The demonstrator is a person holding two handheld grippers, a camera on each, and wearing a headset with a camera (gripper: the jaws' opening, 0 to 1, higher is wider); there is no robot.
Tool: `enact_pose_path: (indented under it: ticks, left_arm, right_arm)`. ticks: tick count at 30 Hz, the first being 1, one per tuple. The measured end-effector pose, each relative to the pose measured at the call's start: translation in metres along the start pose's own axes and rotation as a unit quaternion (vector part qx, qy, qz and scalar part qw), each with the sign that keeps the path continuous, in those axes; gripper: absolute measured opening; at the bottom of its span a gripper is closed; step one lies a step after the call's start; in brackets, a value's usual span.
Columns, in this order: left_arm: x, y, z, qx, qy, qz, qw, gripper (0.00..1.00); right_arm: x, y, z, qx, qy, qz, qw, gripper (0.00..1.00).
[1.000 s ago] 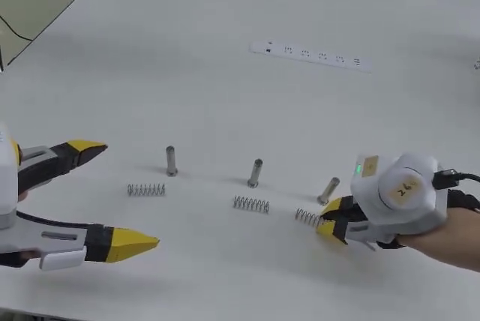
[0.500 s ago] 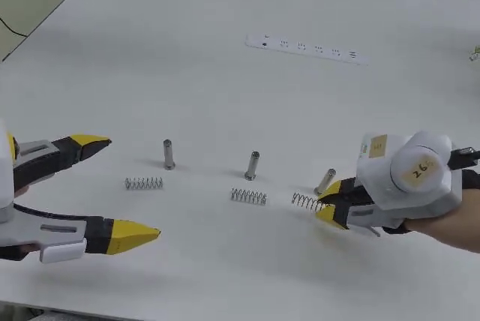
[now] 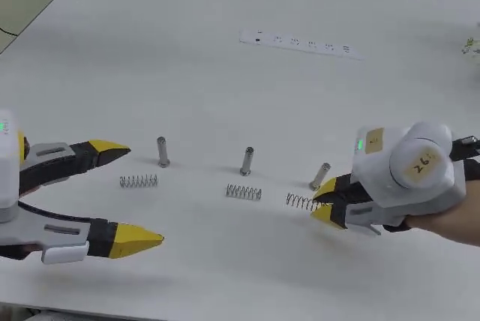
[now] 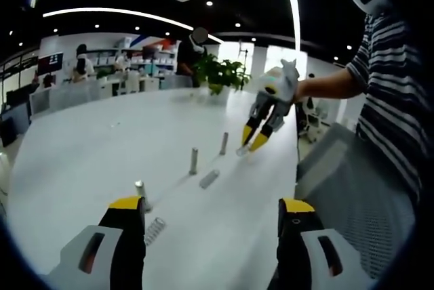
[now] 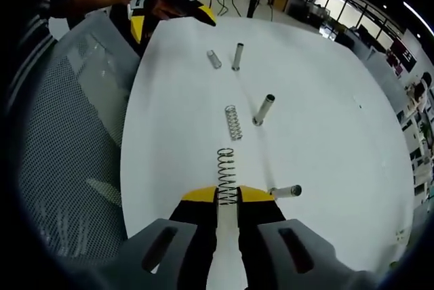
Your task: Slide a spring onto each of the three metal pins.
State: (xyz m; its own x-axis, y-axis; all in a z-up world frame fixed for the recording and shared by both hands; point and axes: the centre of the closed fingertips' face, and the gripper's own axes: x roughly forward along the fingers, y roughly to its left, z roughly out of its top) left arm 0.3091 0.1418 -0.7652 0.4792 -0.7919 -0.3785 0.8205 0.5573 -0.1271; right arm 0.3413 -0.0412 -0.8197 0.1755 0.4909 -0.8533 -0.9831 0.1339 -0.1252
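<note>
Three metal pins stand in a row on the white table: left pin (image 3: 162, 151), middle pin (image 3: 246, 161), right pin (image 3: 321, 175). A spring (image 3: 139, 181) lies in front of the left pin and another spring (image 3: 244, 192) in front of the middle one. My right gripper (image 3: 324, 201) is shut on the near end of the third spring (image 3: 300, 201), just in front of the right pin; its own view shows the jaws pinching this spring (image 5: 226, 168) beside that pin (image 5: 287, 190). My left gripper (image 3: 133, 193) is open and holds nothing, left of the left spring (image 4: 155, 230).
A white power strip (image 3: 300, 43) lies far back on the table. The near table edge (image 3: 225, 313) runs just below both grippers. A person's arm in a striped sleeve (image 4: 380, 66) holds the right gripper (image 4: 261, 127).
My left gripper has moved right, closer to the left pin and spring. The right gripper has rolled a little while staying shut on the spring by the right pin.
</note>
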Motion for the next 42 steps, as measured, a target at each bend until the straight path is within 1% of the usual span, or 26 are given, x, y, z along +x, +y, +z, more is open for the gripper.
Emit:
enact_pose_path:
  ticks: [2,5,6,8,9,12,13,16,17,20,21,23,25,27,28,31,34,38,42]
  left_arm:
    - [0.002,0.001,0.002,-0.002,-0.004,-0.005,1.0,0.72]
    - [0.005,-0.003,0.006,-0.006,-0.014,-0.021,0.9997,0.69]
    - [0.007,-0.006,0.006,-0.008,-0.012,-0.035,0.9993,0.67]
    - [0.01,-0.012,0.005,-0.005,-0.009,-0.056,0.9984,0.59]
    - [0.012,-0.013,0.005,0.0,-0.009,-0.061,0.9981,0.56]
    - [0.017,-0.016,0.008,0.001,-0.011,-0.074,0.9972,0.54]
    - [0.019,-0.015,0.01,0.003,-0.014,-0.077,0.9969,0.52]
    - [0.025,-0.013,0.018,-0.005,-0.026,-0.085,0.996,0.48]
    - [0.028,-0.014,0.022,-0.007,-0.034,-0.088,0.9955,0.48]
    - [0.036,-0.018,0.031,-0.017,-0.049,-0.104,0.9933,0.46]
    - [0.041,-0.021,0.032,-0.016,-0.05,-0.112,0.9923,0.46]
    - [0.047,-0.025,0.032,-0.009,-0.047,-0.123,0.9912,0.44]
    - [0.056,-0.026,0.031,-0.001,-0.037,-0.129,0.9909,0.43]
    - [0.064,-0.029,0.033,0.003,-0.038,-0.135,0.9902,0.42]
    - [0.067,-0.033,0.035,0.004,-0.039,-0.144,0.9888,0.42]
    - [0.077,-0.041,0.038,0.008,-0.042,-0.158,0.9865,0.38]
    - [0.086,-0.047,0.038,0.02,-0.04,-0.168,0.9848,0.35]
    - [0.095,-0.053,0.038,0.026,-0.039,-0.179,0.9828,0.33]
    - [0.103,-0.059,0.039,0.031,-0.04,-0.189,0.9806,0.27]
  right_arm:
    - [-0.001,0.002,0.002,-0.001,0.0,0.002,1.0,0.08]
    - [-0.003,0.003,0.007,-0.004,-0.004,0.005,1.0,0.08]
    - [-0.004,0.004,0.009,-0.005,-0.006,0.005,1.0,0.08]
    - [-0.005,0.005,0.012,-0.013,-0.005,0.004,0.9999,0.08]
    - [-0.005,0.005,0.013,-0.016,-0.004,0.004,0.9998,0.08]
    - [-0.007,0.006,0.018,-0.017,-0.01,0.007,0.9998,0.08]
    - [-0.007,0.007,0.019,-0.017,-0.011,0.007,0.9998,0.08]
    - [-0.007,0.009,0.023,-0.019,-0.014,0.009,0.9997,0.08]
    - [-0.008,0.011,0.024,-0.022,-0.014,0.009,0.9996,0.08]
    - [-0.008,0.013,0.027,-0.026,-0.017,0.01,0.9995,0.08]
    - [-0.009,0.014,0.03,-0.028,-0.022,0.009,0.9993,0.08]
    - [-0.009,0.015,0.033,-0.025,-0.025,0.011,0.9993,0.08]
    - [-0.01,0.016,0.036,-0.029,-0.025,0.011,0.9992,0.08]
    - [-0.011,0.017,0.038,-0.031,-0.027,0.012,0.9991,0.08]
    - [-0.012,0.019,0.04,-0.031,-0.029,0.013,0.999,0.08]
    - [-0.013,0.02,0.042,-0.033,-0.03,0.014,0.9989,0.08]
    - [-0.014,0.02,0.044,-0.035,-0.032,0.012,0.9988,0.08]
    - [-0.016,0.023,0.047,-0.037,-0.037,0.013,0.9986,0.08]
    - [-0.017,0.025,0.049,-0.043,-0.038,0.015,0.9983,0.08]
